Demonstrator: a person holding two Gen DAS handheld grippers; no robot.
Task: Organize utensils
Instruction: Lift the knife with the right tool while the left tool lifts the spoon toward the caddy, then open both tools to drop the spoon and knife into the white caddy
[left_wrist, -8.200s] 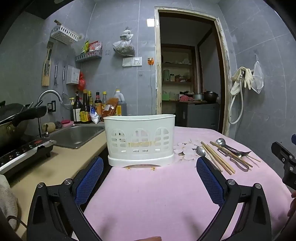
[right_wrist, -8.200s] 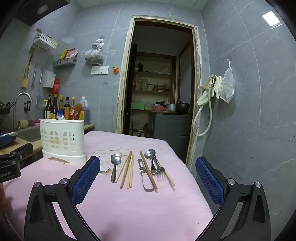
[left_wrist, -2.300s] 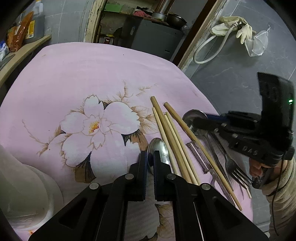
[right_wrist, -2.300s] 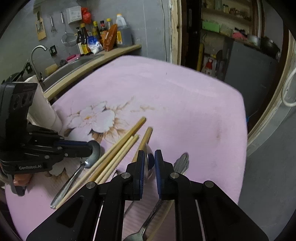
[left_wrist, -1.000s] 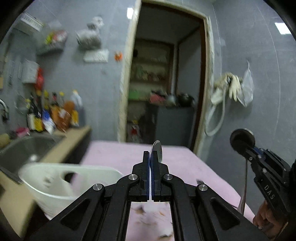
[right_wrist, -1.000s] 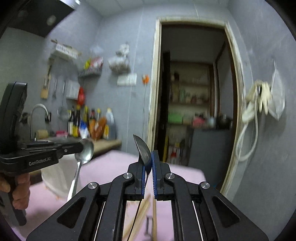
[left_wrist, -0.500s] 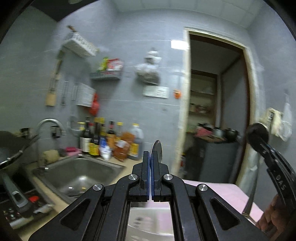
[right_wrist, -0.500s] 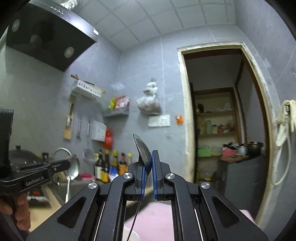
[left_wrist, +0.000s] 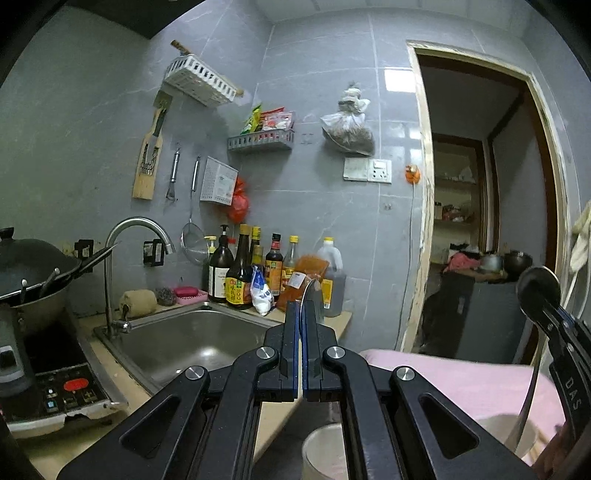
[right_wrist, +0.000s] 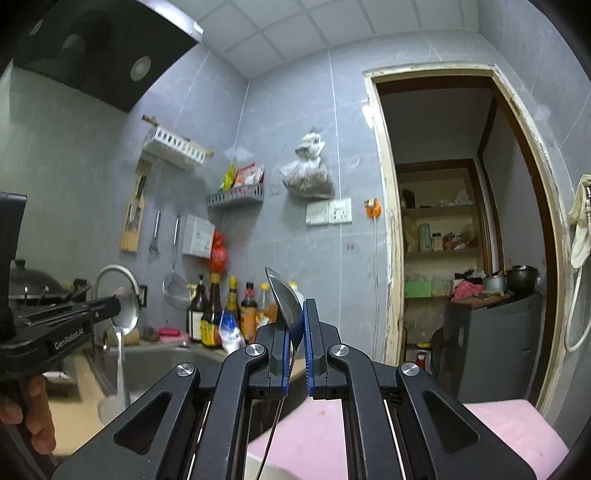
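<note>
The left gripper (left_wrist: 299, 314) is clenched on a stainless steel spoon (left_wrist: 309, 293), whose bowl stands edge-on above the blue-padded jaws; in the right wrist view the same spoon (right_wrist: 125, 314) hangs bowl-up with its handle pointing down toward the white plastic utensil holder (right_wrist: 110, 406). The right gripper (right_wrist: 295, 325) is likewise clenched, grasping a second stainless steel spoon (right_wrist: 286, 301) by the neck, bowl up and tilted left, with the thin handle hanging down between the black gripper arms. In the left wrist view that gripper (left_wrist: 543, 306) appears at the right edge, its spoon handle descending toward the holder rim (left_wrist: 321, 443), which lies directly below both grippers. The holder stands on a worktop covered with a pink cloth (left_wrist: 461, 376). A person's hand (right_wrist: 27, 413) grips the left tool body at the lower left of the right wrist view. Beside the worktop lies a stainless steel sink (left_wrist: 192, 339) with a curved chrome tap (left_wrist: 136, 229), and left of it a black induction hob (left_wrist: 55, 380) carrying a dark wok (left_wrist: 29, 266). Behind the sink stands a row of sauce bottles (left_wrist: 255, 269) against the grey tiled wall (left_wrist: 314, 206). An open wooden-framed doorway (left_wrist: 476, 206) lies farthest right.
</note>
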